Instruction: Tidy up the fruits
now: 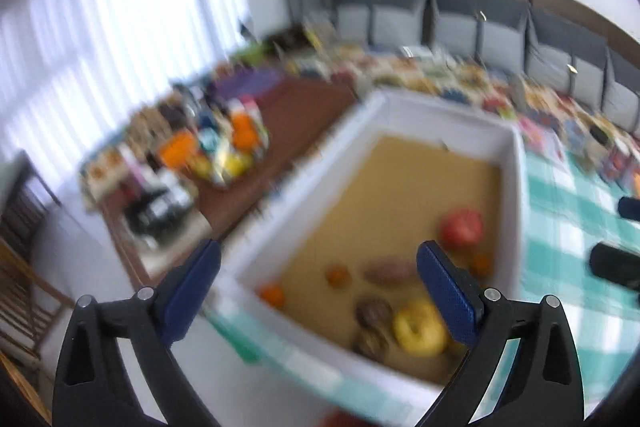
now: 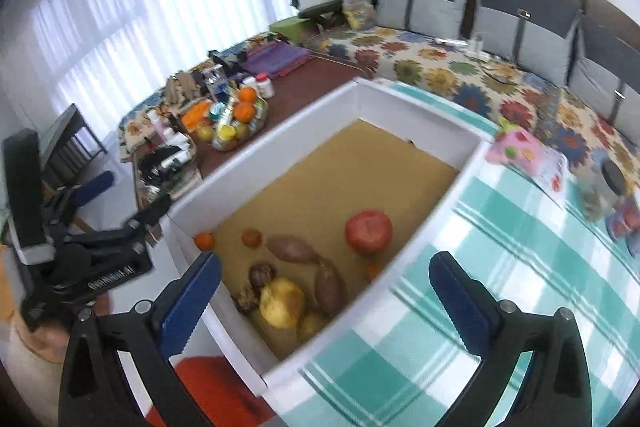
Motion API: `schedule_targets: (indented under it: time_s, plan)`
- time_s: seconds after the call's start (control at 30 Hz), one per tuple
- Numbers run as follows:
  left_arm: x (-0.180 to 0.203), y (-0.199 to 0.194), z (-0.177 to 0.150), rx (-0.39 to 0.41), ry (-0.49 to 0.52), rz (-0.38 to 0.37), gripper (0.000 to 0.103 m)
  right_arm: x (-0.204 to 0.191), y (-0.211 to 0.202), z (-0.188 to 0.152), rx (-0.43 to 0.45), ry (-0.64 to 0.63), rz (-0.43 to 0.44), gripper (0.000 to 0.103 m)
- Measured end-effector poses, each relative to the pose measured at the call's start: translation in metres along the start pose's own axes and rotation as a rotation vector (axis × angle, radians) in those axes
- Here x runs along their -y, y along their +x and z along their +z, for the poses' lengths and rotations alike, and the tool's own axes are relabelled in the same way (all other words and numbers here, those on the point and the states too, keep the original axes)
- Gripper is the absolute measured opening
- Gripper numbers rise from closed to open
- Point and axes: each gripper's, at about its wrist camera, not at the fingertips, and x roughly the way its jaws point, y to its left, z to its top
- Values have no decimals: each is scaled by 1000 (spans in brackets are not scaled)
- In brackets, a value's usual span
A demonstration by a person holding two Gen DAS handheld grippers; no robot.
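A white box (image 2: 400, 109) with a tan floor stands on a teal checked cloth (image 2: 500, 267). In it lie a red pomegranate (image 2: 368, 231), two sweet potatoes (image 2: 292, 249), a yellow fruit (image 2: 282, 303), small oranges (image 2: 205, 241), and brown nuts (image 2: 262, 275). The left wrist view is blurred but shows the box (image 1: 440, 111), pomegranate (image 1: 461, 227) and yellow fruit (image 1: 418, 327). My left gripper (image 1: 318, 289) is open and empty above the box's near end; it also shows in the right wrist view (image 2: 120, 203). My right gripper (image 2: 324, 301) is open and empty above the box's near corner.
A brown table (image 2: 304, 83) beyond the box carries a bowl of oranges (image 2: 240, 119), bottles and clutter. A floral-covered sofa (image 2: 460, 67) with grey cushions runs along the back. A pink toy (image 2: 520, 147) and jars (image 2: 612, 187) sit on the cloth at right. An orange stool (image 2: 208, 383) is below.
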Motion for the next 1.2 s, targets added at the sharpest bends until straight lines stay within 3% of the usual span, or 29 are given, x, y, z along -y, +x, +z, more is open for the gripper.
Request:
schedule_targets:
  time_s: [0.07, 0.27, 0.73, 1.2]
  plan:
    - [6, 6, -13, -63, 23, -75, 99, -1, 7, -20, -46, 23, -54, 103]
    - [10, -1, -44, -100, -9, -62, 99, -12, 15, -59, -101, 66, -65, 103]
    - [-13, -20, -31, -71, -68, 0, 99, -54, 5, -34, -90, -41, -146, 103]
    - [-23, -16, -27, -78, -90, 9, 99, -67, 12, -27, -93, -66, -154, 103]
